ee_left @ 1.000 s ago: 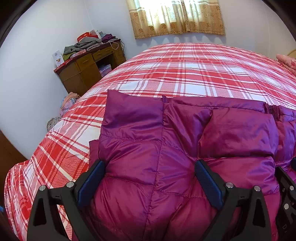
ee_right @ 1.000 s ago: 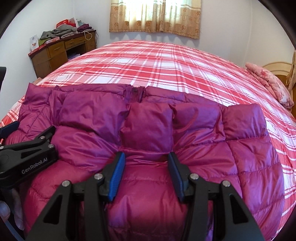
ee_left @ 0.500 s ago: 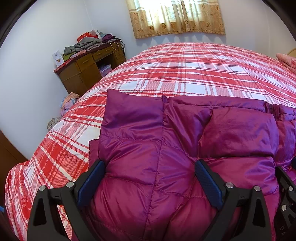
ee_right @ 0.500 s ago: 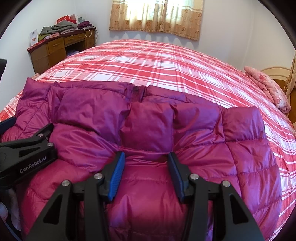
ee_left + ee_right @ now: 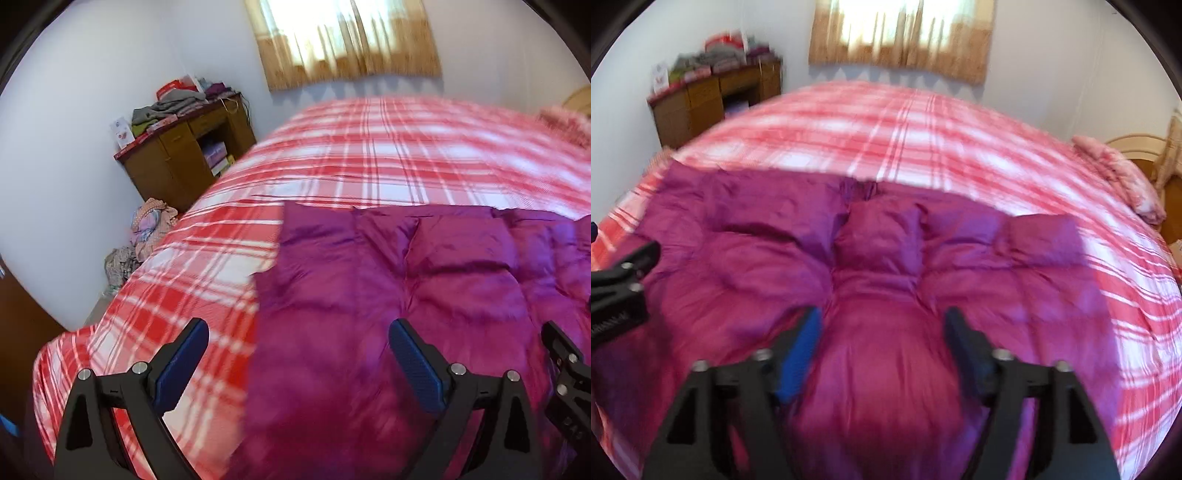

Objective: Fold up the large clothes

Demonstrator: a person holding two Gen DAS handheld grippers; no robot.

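Observation:
A puffy magenta down jacket (image 5: 424,280) lies spread flat on the red plaid bed cover (image 5: 369,155). My left gripper (image 5: 297,332) hovers open and wide above the jacket's left edge, its left finger over the plaid and its right finger over the jacket. In the right wrist view the jacket (image 5: 879,243) fills the foreground. My right gripper (image 5: 882,321) is above its middle bulge with the jaws opening; the fabric lies between the pads, and they do not press it. The left gripper (image 5: 620,288) shows at that view's left edge. Both views are motion-blurred.
A wooden desk (image 5: 184,158) piled with clothes stands against the far left wall, with a heap of clothes (image 5: 147,229) on the floor beside it. A pink folded blanket (image 5: 1119,177) lies at the bed's right side by a wicker chair (image 5: 1137,147). Curtains (image 5: 901,33) hang behind.
Both grippers have lifted and drawn back from the jacket. The left one shifted left, so its left finger is now over the plaid. The right jaws have spread wider.

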